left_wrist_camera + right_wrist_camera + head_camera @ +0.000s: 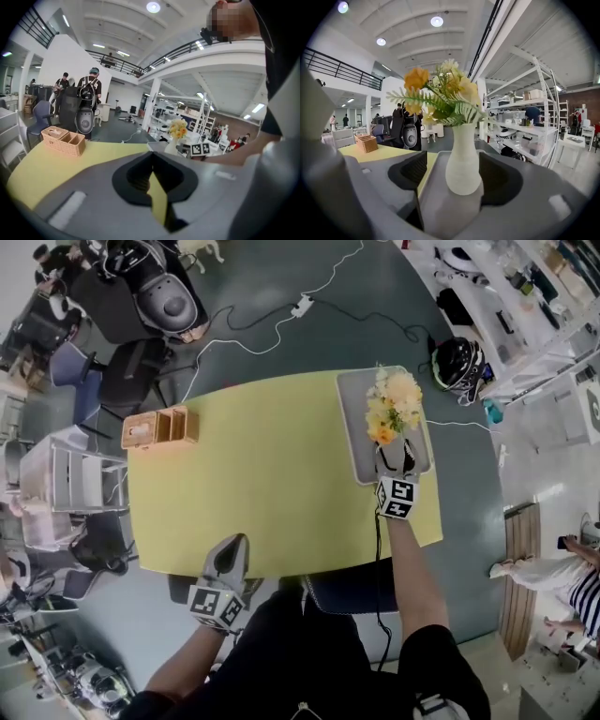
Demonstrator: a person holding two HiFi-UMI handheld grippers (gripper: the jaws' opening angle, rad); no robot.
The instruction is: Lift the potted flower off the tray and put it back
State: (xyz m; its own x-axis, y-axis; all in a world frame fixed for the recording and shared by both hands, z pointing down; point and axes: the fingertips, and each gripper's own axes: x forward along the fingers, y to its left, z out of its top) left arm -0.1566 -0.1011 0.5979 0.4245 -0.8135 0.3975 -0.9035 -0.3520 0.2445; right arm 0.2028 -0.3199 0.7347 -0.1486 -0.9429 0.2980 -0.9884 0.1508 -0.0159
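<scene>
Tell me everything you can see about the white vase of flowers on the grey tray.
The white vase looks matte and ceramic-like, with a slim neck widening to a rounded belly. It holds yellow, orange and cream flowers with green fern leaves. It stands upright on the grey tray at the yellow table's right side. The right gripper's open jaws flank its belly; no contact is visible.
</scene>
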